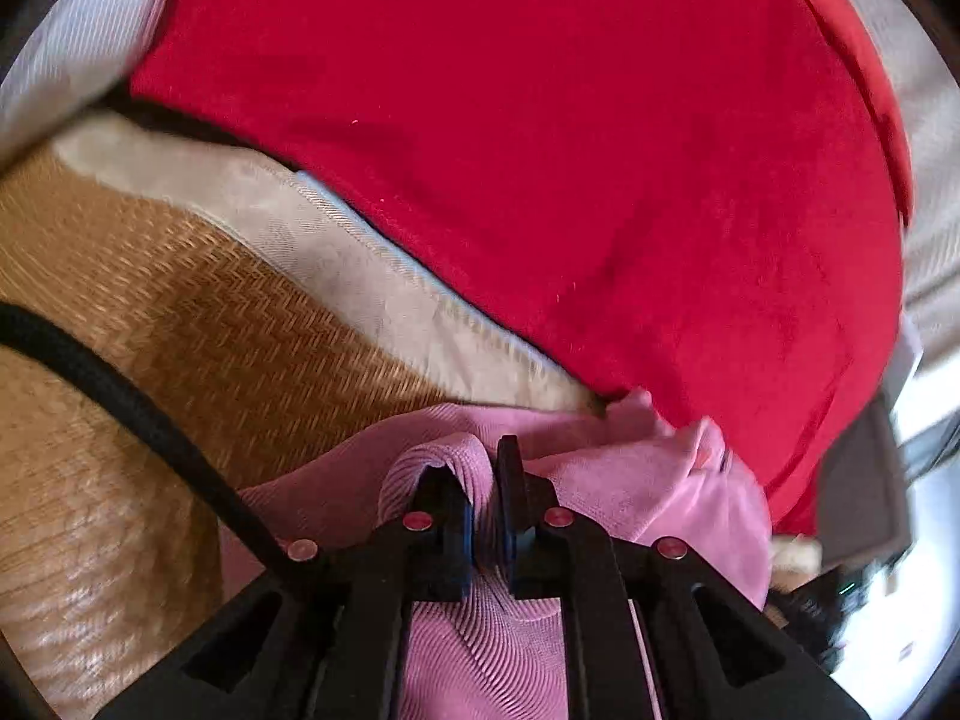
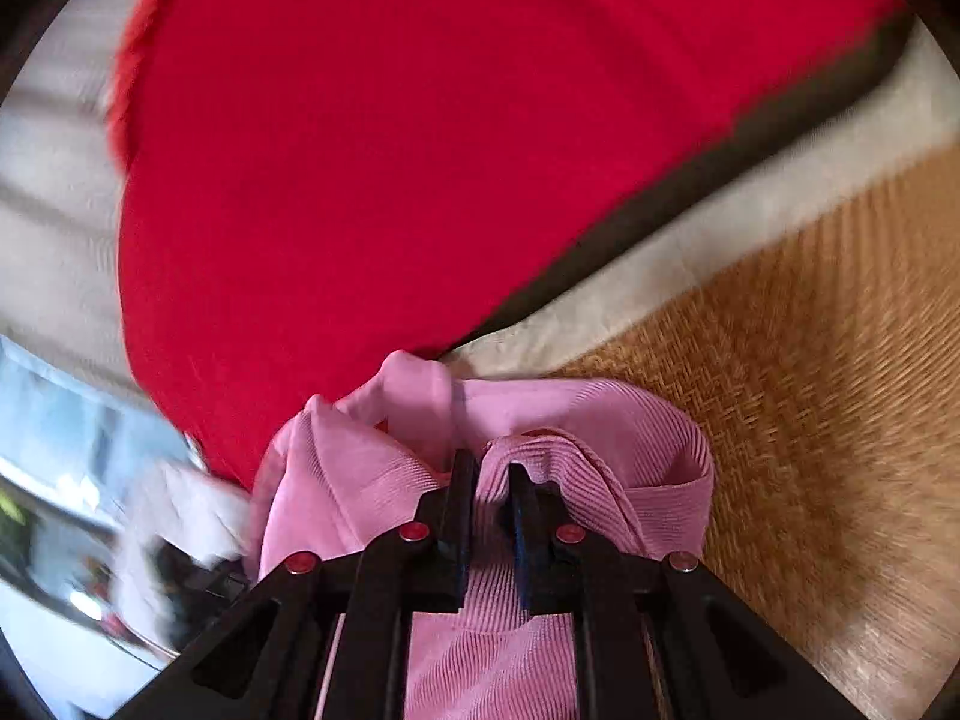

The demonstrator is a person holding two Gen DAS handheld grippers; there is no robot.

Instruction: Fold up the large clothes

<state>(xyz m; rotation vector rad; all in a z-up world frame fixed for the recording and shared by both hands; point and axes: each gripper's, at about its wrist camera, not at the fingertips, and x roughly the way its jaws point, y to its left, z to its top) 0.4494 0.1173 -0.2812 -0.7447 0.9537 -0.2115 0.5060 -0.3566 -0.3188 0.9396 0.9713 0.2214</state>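
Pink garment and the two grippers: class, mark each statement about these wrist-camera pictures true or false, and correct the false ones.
1. The left gripper is shut on the pink garment. True.
2. The right gripper is open and holds nothing. False: it is shut on ribbed pink cloth bunched between its fingers.
3. A red cloth lies beyond the pink garment. True.
4. The woven mat is blue. False: it is a golden straw colour.
5. A black cable crosses the mat in the left wrist view. True.
6. The pink garment lies flat and neatly folded. False: it is bunched and gathered at both grippers.
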